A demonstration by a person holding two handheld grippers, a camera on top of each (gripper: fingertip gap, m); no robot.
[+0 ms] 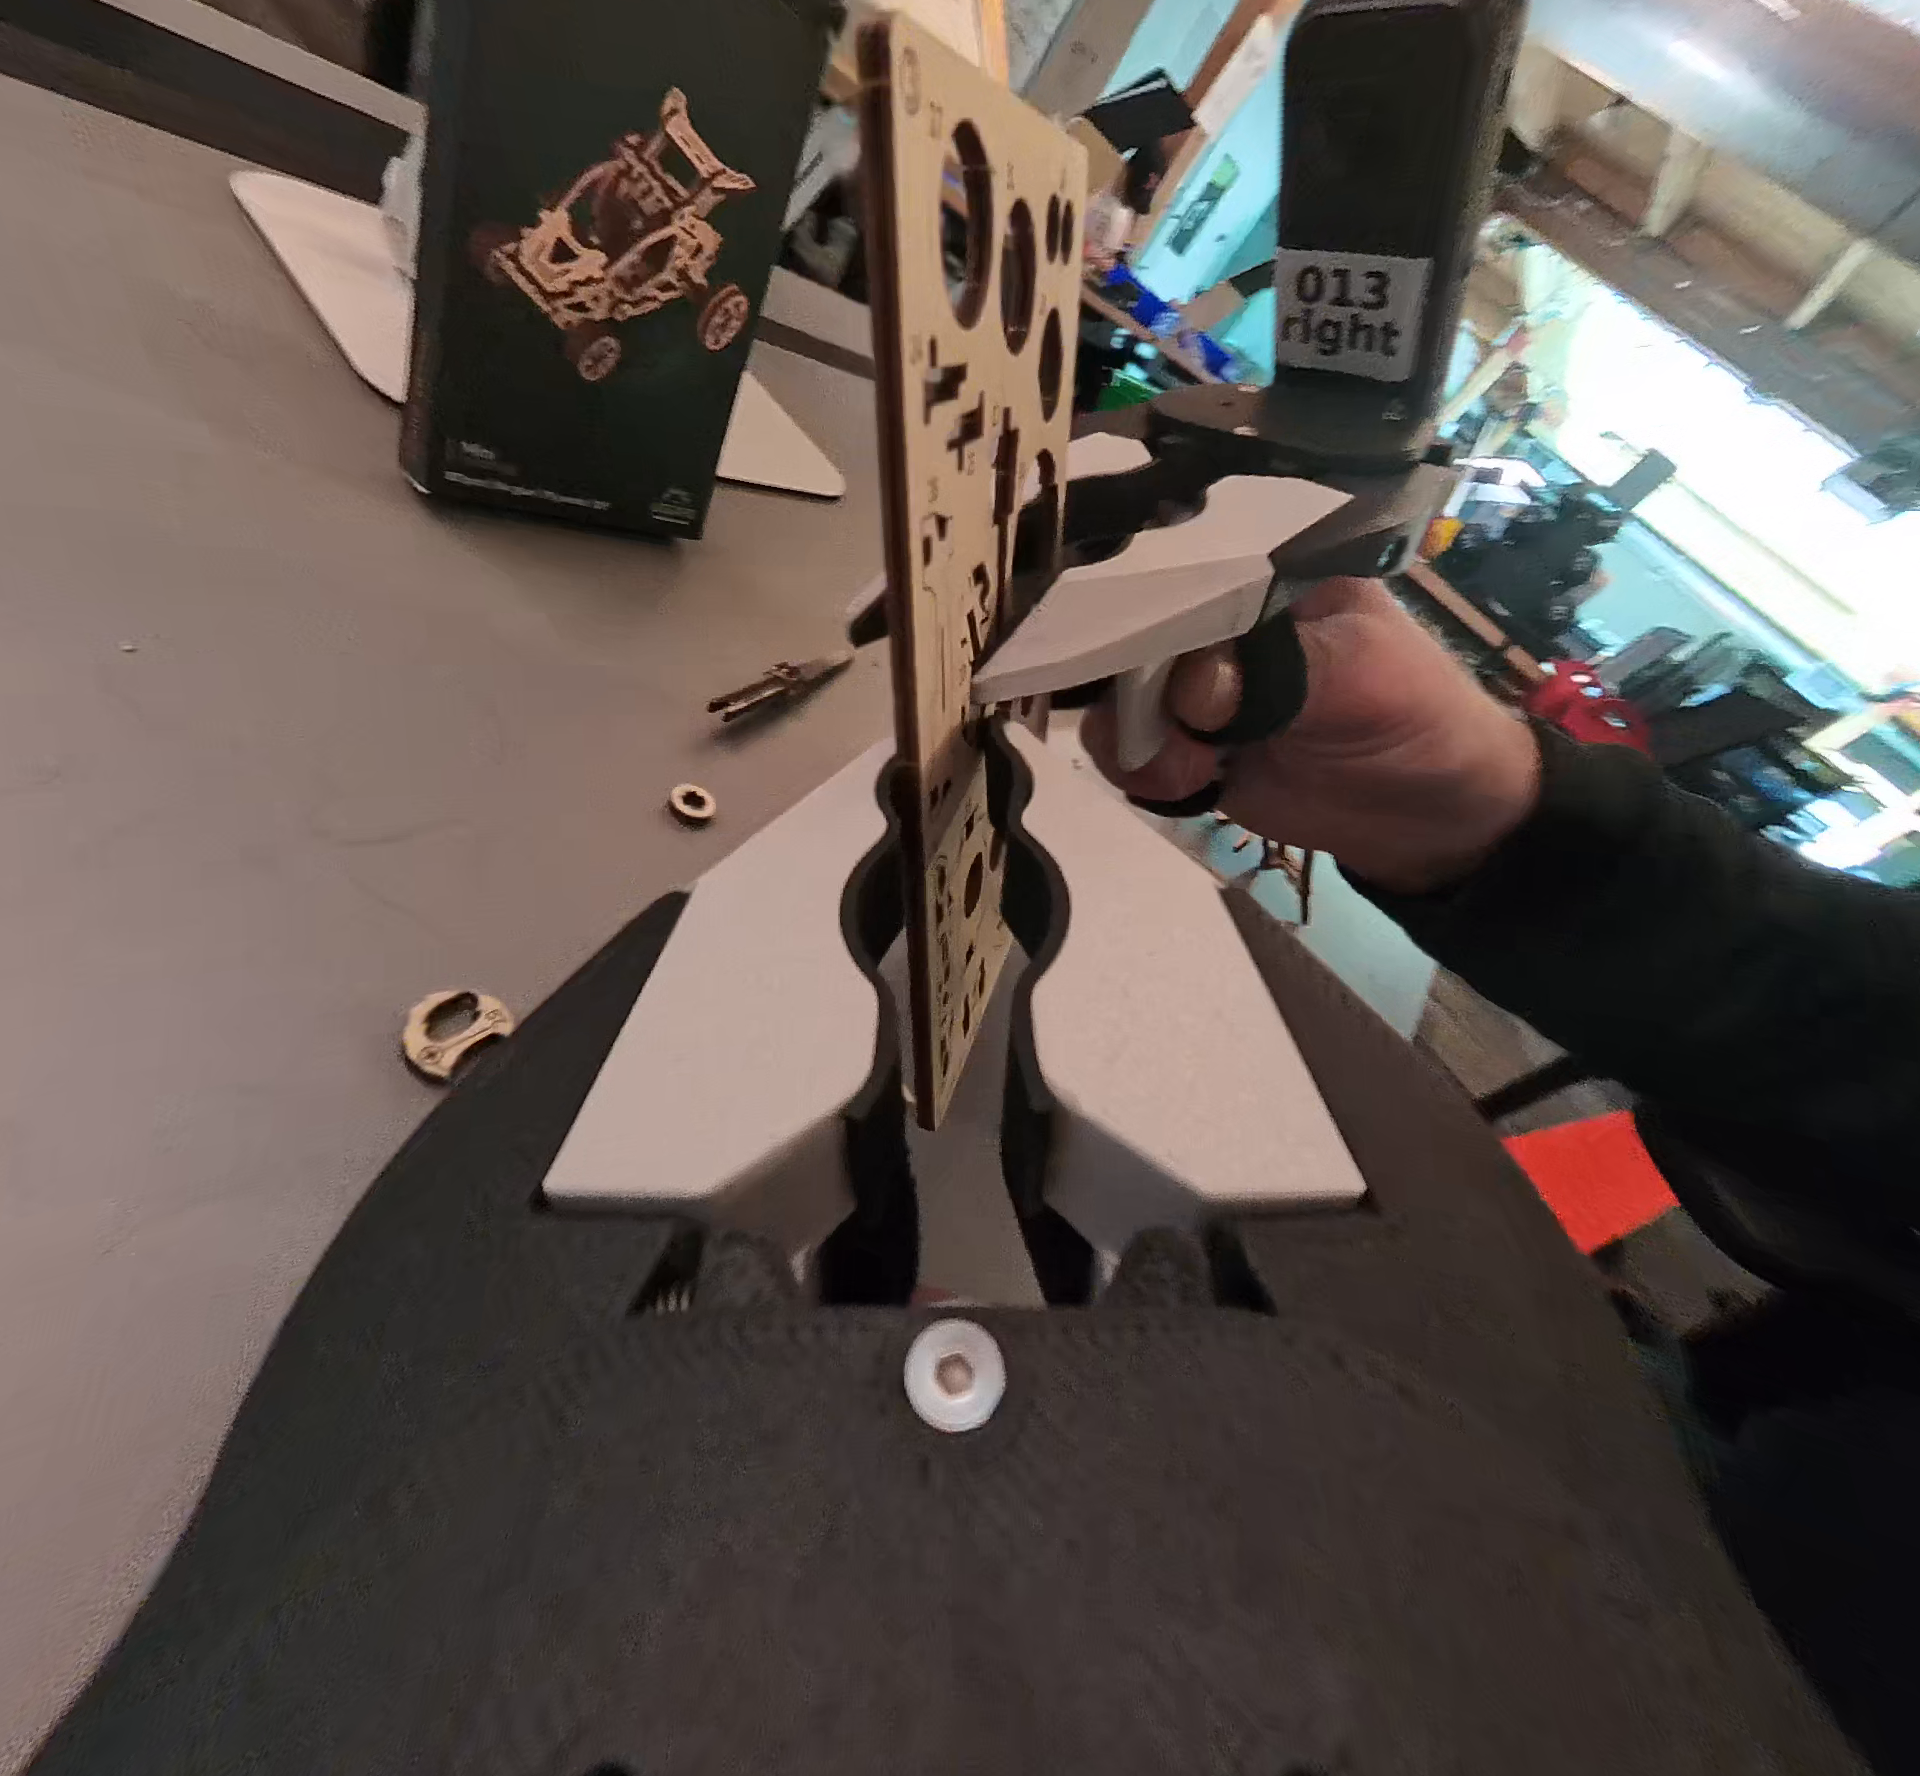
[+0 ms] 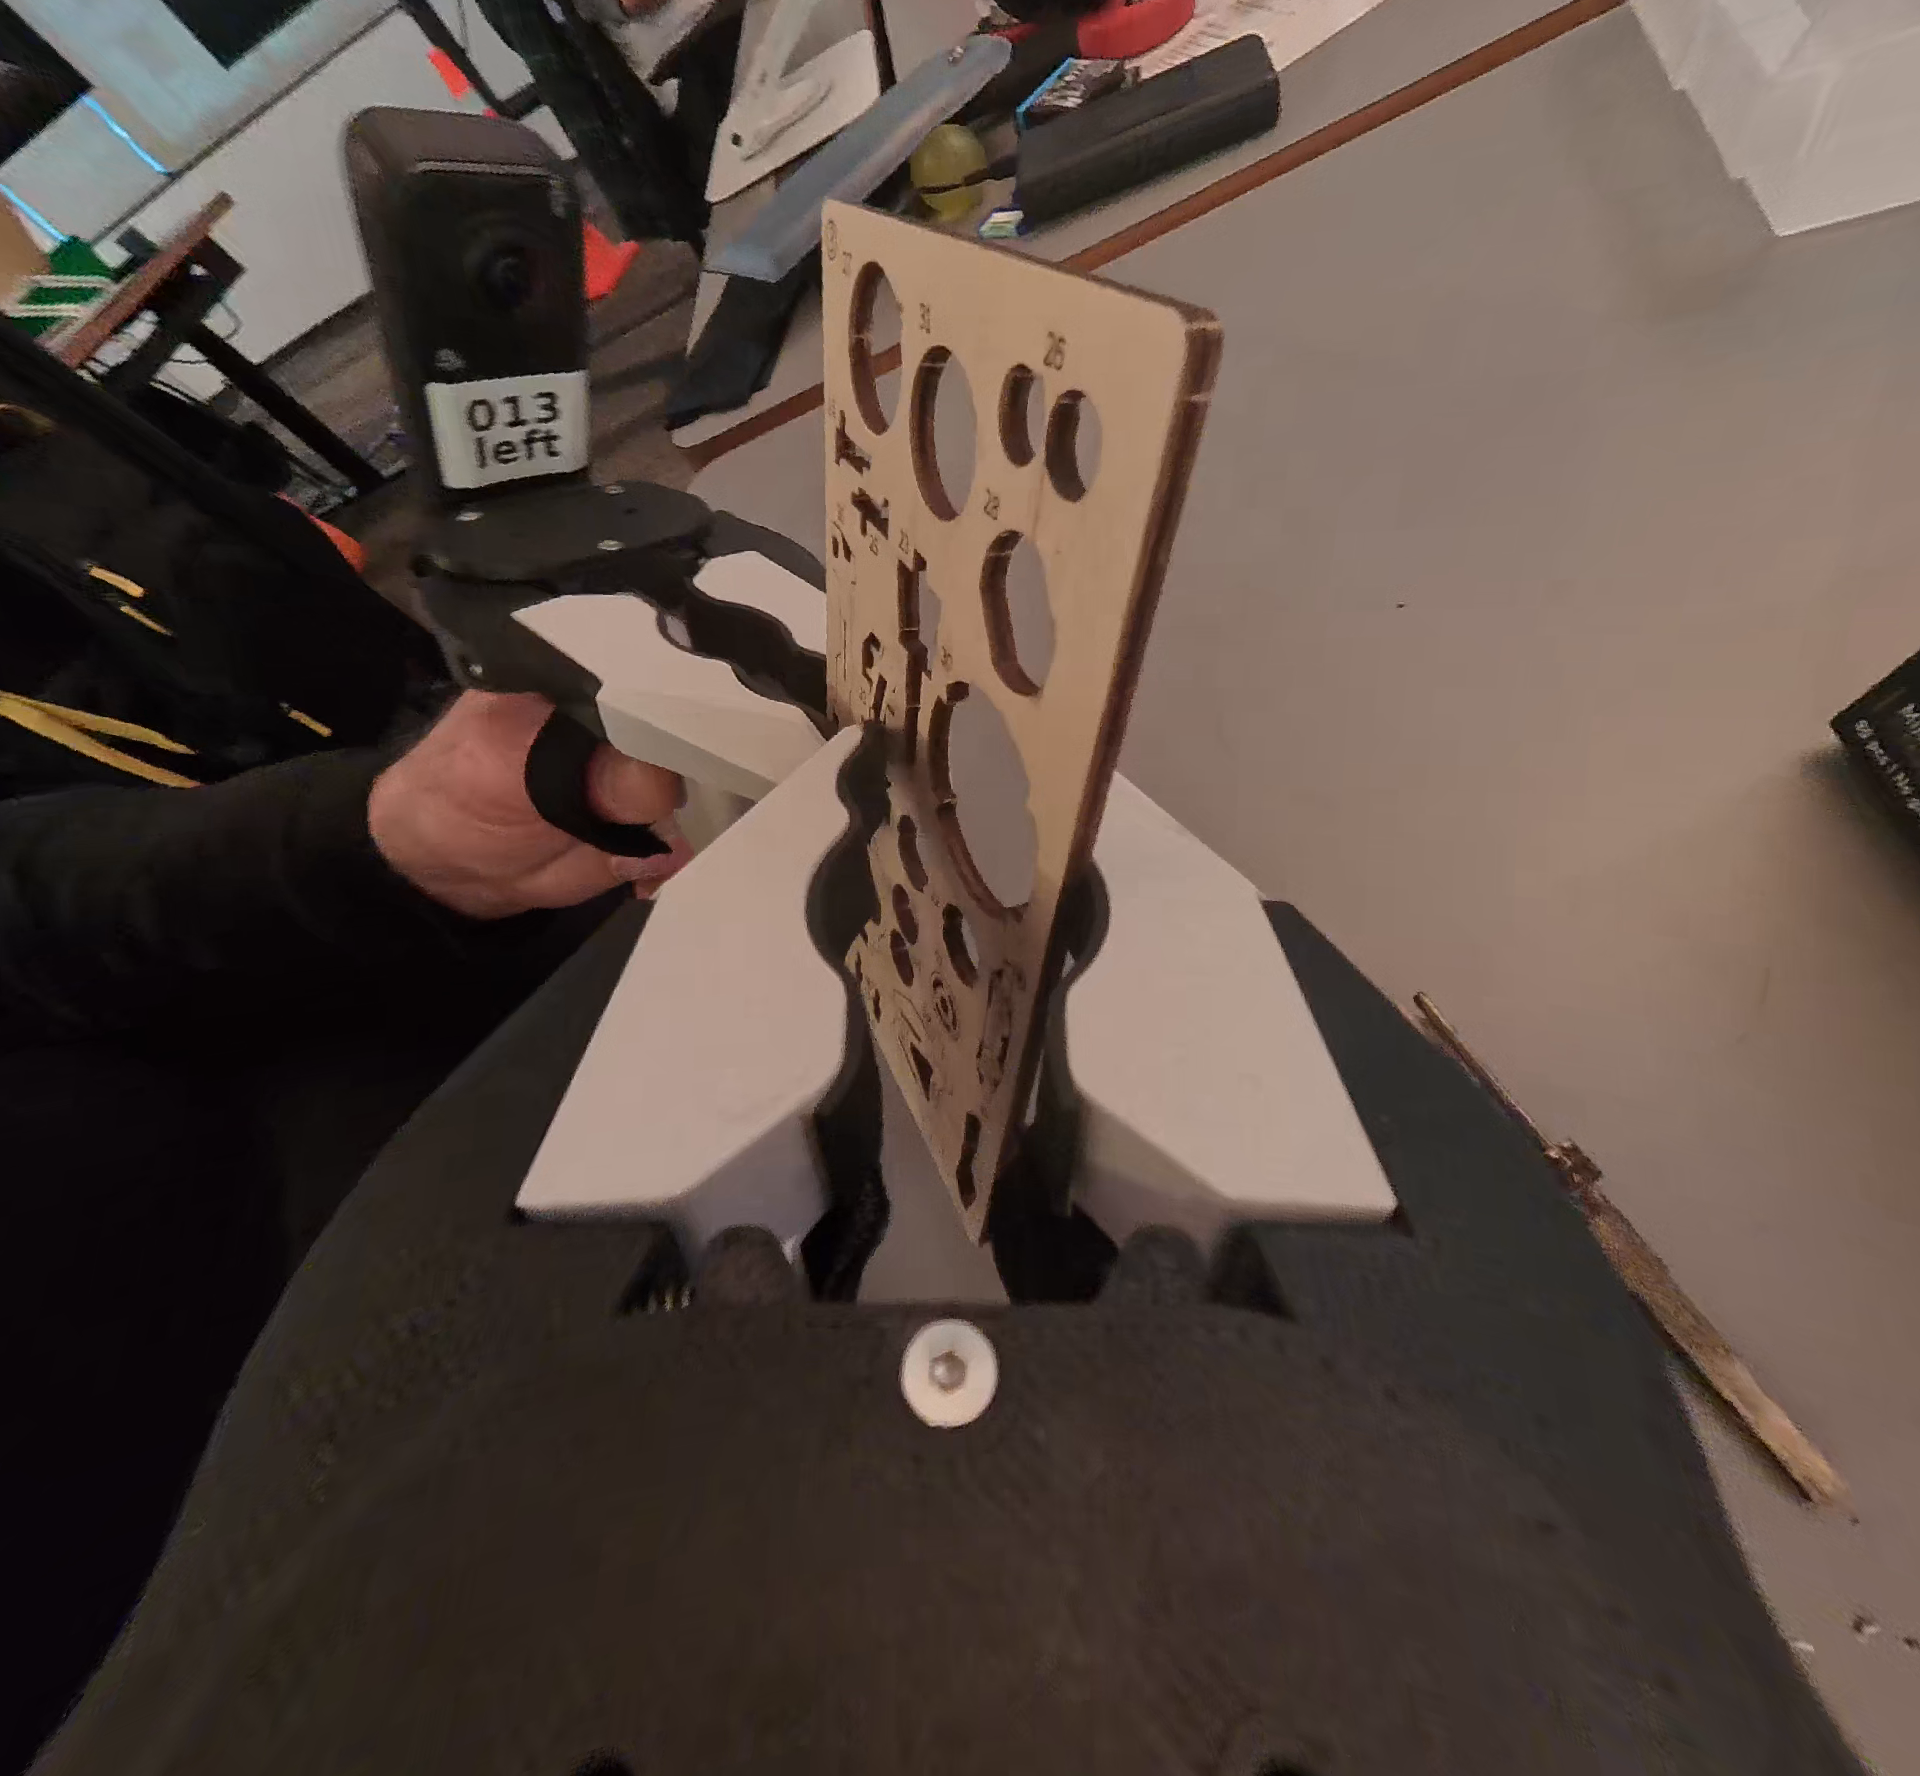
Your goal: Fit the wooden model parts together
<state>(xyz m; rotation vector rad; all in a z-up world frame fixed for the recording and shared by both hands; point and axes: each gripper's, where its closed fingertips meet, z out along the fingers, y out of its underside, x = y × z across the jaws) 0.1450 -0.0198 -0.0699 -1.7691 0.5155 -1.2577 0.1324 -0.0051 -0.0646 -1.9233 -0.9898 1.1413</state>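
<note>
A thin laser-cut wooden sheet (image 1: 916, 292) with round and shaped cut-outs stands on edge above the grey table. My left gripper (image 1: 951, 770) is shut on its lower part. My right gripper (image 1: 925, 656) comes in from the right and straddles the sheet higher up. In the right wrist view the same sheet (image 2: 1132, 479) sits between my right gripper's (image 2: 977, 822) closed fingers, and my left gripper (image 2: 823, 698) clamps the sheet's left edge. Loose wooden parts lie on the table: a small ring (image 1: 691, 804), an oval piece (image 1: 457, 1030) and a thin assembled piece (image 1: 774, 687).
A dark model-kit box (image 1: 613, 199) stands upright behind the sheet, beside a white stand base (image 1: 332, 272). A long thin file (image 2: 1621, 1248) lies on the table to the right. A black box corner (image 2: 1881, 739) is at the right edge. Cluttered desks lie beyond. Only a small space, under 4 cm, lies between the two pairs of fingers. The oval piece (image 1: 457, 1030) sits 10 centimeters or so from the ends of my left fingers.
</note>
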